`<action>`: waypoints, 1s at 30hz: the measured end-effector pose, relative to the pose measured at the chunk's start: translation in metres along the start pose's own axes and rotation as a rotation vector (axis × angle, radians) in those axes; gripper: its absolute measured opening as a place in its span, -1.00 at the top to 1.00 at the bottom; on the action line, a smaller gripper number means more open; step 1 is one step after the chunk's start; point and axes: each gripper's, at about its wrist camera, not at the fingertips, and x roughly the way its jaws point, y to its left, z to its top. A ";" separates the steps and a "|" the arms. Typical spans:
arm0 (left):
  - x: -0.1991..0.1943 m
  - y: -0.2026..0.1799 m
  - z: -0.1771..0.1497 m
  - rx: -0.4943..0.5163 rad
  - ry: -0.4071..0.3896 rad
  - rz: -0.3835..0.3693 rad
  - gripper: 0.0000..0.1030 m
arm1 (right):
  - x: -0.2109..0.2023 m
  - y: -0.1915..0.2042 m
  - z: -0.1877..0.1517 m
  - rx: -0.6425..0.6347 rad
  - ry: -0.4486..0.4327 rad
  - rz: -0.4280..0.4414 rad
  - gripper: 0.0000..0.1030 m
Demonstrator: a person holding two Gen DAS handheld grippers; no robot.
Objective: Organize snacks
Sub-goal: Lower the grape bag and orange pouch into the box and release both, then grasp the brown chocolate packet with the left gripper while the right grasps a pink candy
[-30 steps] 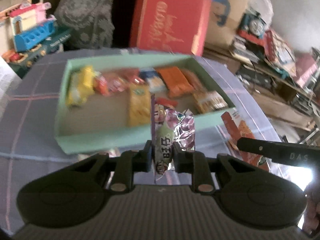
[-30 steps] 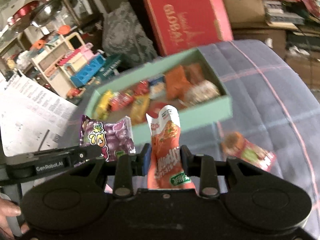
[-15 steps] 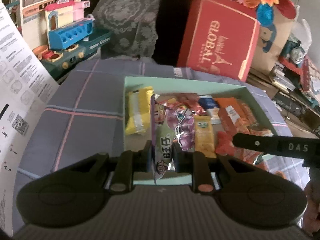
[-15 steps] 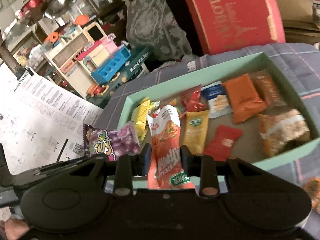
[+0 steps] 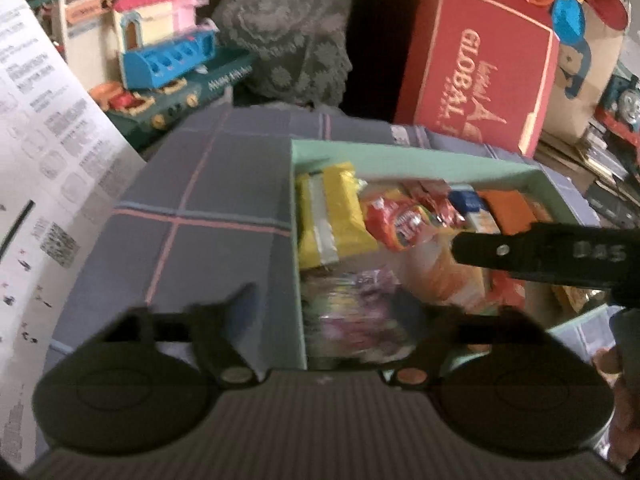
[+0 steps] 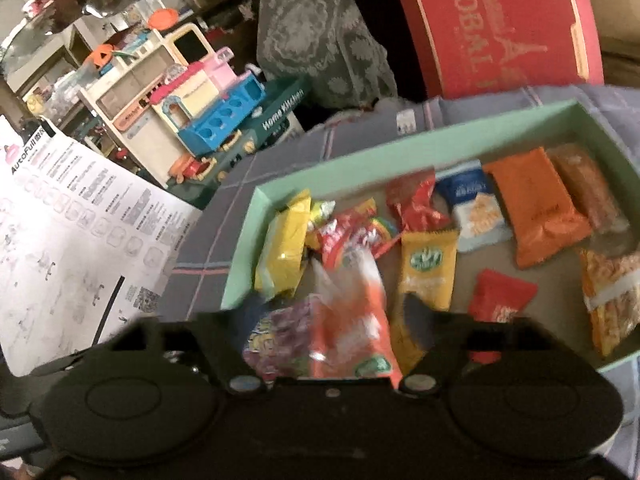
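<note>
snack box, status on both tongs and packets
Left tongs open, purple packet loose in green box. Right tongs open, orange packet dropping in. Nothing blocking.

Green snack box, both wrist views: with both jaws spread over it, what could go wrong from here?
1. The purple packet and the orange packet lie blurred between the open jaws of the left gripper and the right gripper, at the green box's near-left corner, side by side. They may overlap or prop against the wall.
2. The right gripper's finger reaches across the left wrist view, so the two tools could bump.
</note>
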 end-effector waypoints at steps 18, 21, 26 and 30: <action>-0.029 -0.021 -0.017 -0.008 0.000 -0.007 -1.00 | -0.066 -0.020 -0.020 -0.027 -0.072 -0.035 -1.00; -0.036 -0.024 -0.023 -0.009 0.006 -0.011 -1.00 | -0.083 -0.026 -0.030 -0.023 -0.083 -0.039 -1.00; -0.045 -0.029 -0.040 -0.002 0.030 -0.010 -1.00 | -0.106 -0.041 -0.050 0.005 -0.091 -0.059 -1.00; -0.048 -0.031 -0.061 0.005 0.070 -0.011 -1.00 | -0.119 -0.057 -0.072 0.035 -0.076 -0.076 -1.00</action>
